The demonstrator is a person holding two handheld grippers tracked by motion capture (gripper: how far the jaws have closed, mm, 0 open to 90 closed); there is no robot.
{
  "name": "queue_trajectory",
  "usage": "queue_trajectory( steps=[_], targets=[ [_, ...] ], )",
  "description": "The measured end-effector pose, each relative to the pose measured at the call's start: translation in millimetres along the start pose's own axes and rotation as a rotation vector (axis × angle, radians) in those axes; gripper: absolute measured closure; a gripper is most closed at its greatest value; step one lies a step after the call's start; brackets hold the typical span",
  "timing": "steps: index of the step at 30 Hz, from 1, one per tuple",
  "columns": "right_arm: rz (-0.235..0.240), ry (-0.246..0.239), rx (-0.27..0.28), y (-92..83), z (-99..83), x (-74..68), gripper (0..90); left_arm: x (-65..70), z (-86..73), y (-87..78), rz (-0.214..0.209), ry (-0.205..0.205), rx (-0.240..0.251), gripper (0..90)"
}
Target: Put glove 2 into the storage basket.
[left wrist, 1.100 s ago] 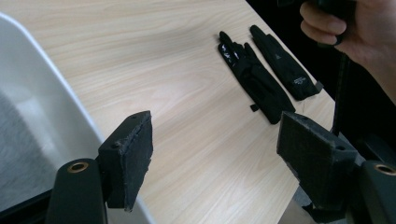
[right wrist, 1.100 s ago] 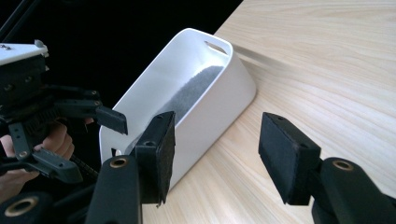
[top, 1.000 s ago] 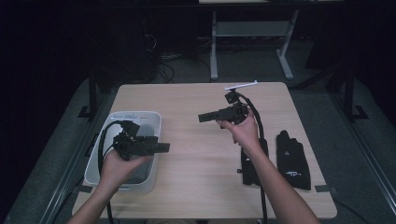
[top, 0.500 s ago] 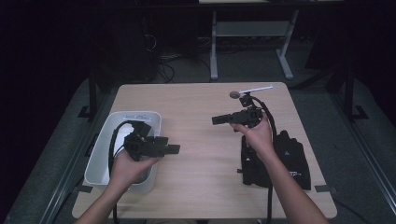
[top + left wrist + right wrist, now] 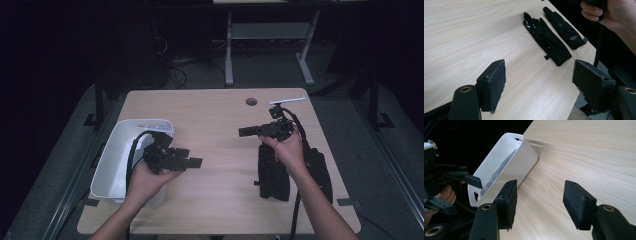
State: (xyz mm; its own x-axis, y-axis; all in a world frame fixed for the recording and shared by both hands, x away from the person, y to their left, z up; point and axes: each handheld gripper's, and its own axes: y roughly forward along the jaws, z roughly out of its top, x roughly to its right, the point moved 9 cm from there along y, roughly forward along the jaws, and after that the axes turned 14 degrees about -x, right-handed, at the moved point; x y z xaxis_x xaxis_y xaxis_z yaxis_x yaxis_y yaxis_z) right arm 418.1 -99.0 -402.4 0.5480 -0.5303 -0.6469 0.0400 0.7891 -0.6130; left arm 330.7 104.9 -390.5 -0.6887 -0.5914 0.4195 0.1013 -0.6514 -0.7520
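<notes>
Fingers of the left gripper stand wide apart with bare wood between them, and the fingers of the right gripper stand equally wide, also holding nothing. Both grippers hang over the light wooden bench, pointing toward each other across a broad bare stretch of its middle that leaves open room for moving. A white bin sits at the bench's left edge, just beside the left hand; in the right gripper view its rounded wall rises just beyond the left finger. Two black gloves lie flat along the bench's right edge, under and just behind the right hand, one beside the other with fingertips pointing away from the person. In the left gripper view the gloves lie well ahead of the open fingers, between their two lines, close to the bench's far edge, with dark floor beyond it. The nearer glove shows glossy patches on its fingers and a small tab at the cuff; the farther one bears small pale lettering near its cuff.
</notes>
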Motion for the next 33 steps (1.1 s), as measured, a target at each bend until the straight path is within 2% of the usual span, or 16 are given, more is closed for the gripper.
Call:
queue_trajectory(
  steps=[12,24,33],
  targets=[
    [-0.011,0.028,0.012,-14.1,-17.3,17.7,44.5,14.7,7.0,25.5,-0.031,0.025,-0.027,26.3],
    [-0.036,0.075,0.033,-34.8,-39.1,38.2,44.6,27.9,12.2,44.6,-0.059,0.047,-0.049,26.0],
    [-0.046,0.095,0.038,-44.1,-55.3,50.9,44.6,38.3,15.4,59.9,-0.078,0.061,-0.061,25.9]
  ],
)
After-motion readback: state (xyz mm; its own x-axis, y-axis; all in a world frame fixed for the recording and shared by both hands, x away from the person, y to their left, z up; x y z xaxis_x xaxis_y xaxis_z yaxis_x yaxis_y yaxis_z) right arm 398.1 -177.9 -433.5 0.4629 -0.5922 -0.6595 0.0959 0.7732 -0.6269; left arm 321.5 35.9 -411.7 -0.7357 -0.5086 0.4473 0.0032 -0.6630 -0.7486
